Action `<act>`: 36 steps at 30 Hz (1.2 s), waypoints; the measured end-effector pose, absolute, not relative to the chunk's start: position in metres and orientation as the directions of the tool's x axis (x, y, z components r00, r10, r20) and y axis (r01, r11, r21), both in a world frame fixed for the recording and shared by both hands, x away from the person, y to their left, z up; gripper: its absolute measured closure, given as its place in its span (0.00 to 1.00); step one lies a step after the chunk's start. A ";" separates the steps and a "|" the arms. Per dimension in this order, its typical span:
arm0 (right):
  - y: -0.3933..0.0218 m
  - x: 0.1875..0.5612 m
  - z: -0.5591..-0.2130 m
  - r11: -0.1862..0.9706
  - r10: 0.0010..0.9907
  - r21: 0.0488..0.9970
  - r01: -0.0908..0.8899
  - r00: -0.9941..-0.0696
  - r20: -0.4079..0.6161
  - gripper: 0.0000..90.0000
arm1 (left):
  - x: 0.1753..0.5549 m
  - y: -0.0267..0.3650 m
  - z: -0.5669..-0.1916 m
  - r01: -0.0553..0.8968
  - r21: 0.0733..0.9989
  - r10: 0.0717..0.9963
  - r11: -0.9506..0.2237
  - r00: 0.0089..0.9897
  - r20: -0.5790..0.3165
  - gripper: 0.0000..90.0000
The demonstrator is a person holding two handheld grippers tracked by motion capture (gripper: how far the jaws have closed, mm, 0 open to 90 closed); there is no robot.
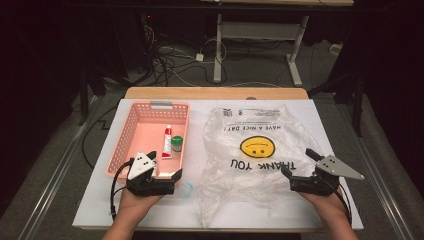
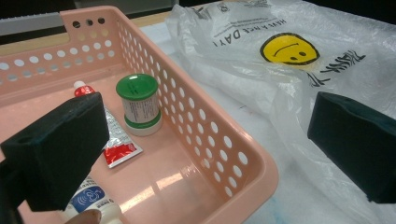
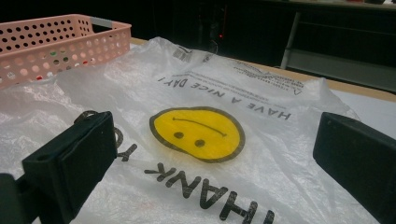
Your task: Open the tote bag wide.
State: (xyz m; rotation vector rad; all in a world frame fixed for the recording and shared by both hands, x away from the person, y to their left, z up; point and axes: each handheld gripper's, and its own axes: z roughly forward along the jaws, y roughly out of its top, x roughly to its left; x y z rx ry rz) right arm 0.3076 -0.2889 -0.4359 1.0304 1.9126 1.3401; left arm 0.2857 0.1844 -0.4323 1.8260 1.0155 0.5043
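Note:
A pink perforated basket (image 1: 131, 131) (image 2: 219, 144) (image 3: 51, 44) stands on the left of the white table top. Inside it lie a red-and-white tube (image 1: 167, 142) (image 2: 116, 140), a small jar with a green lid (image 1: 177, 144) (image 2: 138, 105) and a white tube with a blue label (image 2: 95, 200). A clear plastic bag (image 1: 260, 150) (image 2: 299, 70) (image 3: 205, 140) with a yellow smiley and "THANK YOU" lies flat to the right. My left gripper (image 1: 164, 164) (image 2: 205, 140) is open over the basket's near right corner. My right gripper (image 1: 299, 161) (image 3: 215, 154) is open above the bag's near right part. Nothing is between either pair of jaws.
A small clear bluish cap-like thing (image 1: 186, 189) lies on the table between the basket and the bag. The white table top (image 1: 90, 210) ends close to the person's forearms. Beyond the table's far edge are cables (image 1: 170, 60) and a desk frame (image 1: 260, 45) on the floor.

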 end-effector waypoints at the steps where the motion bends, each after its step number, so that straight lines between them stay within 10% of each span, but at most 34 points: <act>1: -0.288 0.307 -0.436 0.196 0.846 0.944 0.264 -0.533 -0.026 0.00 | 0.286 0.184 -0.432 0.424 0.883 0.817 -0.202 0.570 -0.087 0.00; 19: -0.308 0.308 -0.428 0.205 0.873 0.933 0.297 -0.486 -0.037 0.00 | 0.288 0.180 -0.433 0.440 0.874 0.805 -0.207 0.584 -0.103 0.00; 36: -0.379 0.303 -0.440 0.103 0.954 0.868 0.485 -0.296 0.052 0.32 | 0.290 0.173 -0.433 0.451 0.861 0.793 -0.237 0.602 -0.097 0.00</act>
